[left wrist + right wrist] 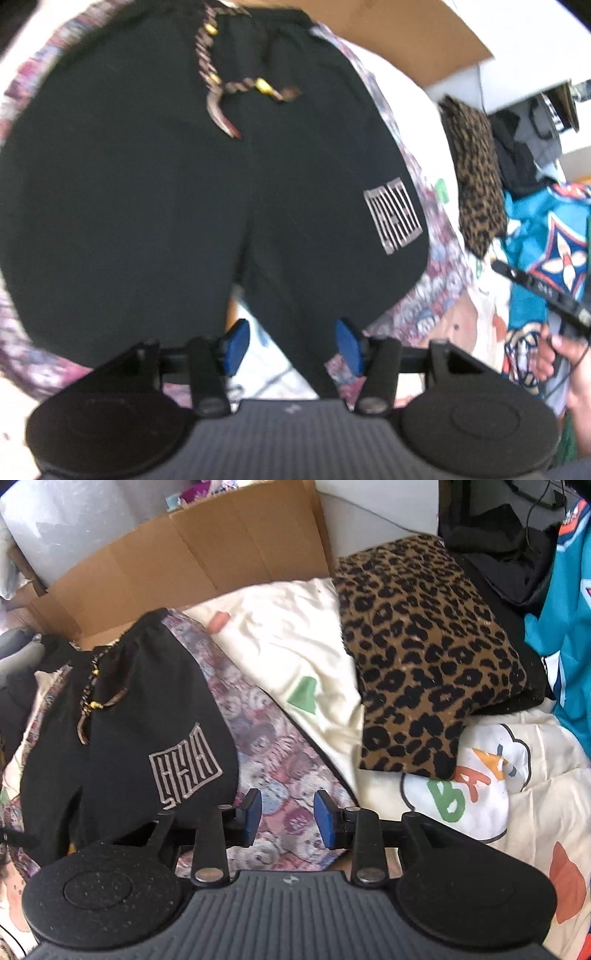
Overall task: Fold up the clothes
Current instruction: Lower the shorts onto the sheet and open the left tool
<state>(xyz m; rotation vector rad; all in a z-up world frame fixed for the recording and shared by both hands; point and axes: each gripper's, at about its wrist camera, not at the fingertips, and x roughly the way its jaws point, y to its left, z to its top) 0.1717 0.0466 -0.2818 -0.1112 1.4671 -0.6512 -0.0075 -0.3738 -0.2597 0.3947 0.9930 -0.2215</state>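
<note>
Hovering above the bed, my left gripper [291, 345] points steeply down at a pair of black shorts [155, 192] spread flat over a floral-patterned cloth [424, 295]. Its blue pads [236, 345] stand well apart; the inner edge of one shorts leg runs down between them, but neither pad presses on the fabric. A braided drawstring [221, 88] with yellow beads lies loose across the waistband, and a pale block logo [393, 218] marks the leg on the picture's right. At the right edge of this view a hand [565, 362] grips a dark handle, beside a teal printed garment [535, 236].

My right gripper [287, 818] hangs just off the shorts' hem, over the floral cloth [280, 775], its blue pads [325, 821] parted with nothing between them. From this side the shorts [155, 709] lie at the left with the logo [184, 766] turned toward the camera, the drawstring [92, 701] trailing down from the waist. A folded leopard-print piece [424, 653] rests on the cream quilt [303, 642] to the right, well apart from the shorts. A teal jersey [565, 627] lies at the far right edge, and flattened cardboard [192, 557] leans behind the bed. Both views are slightly blurred at the edges.
</note>
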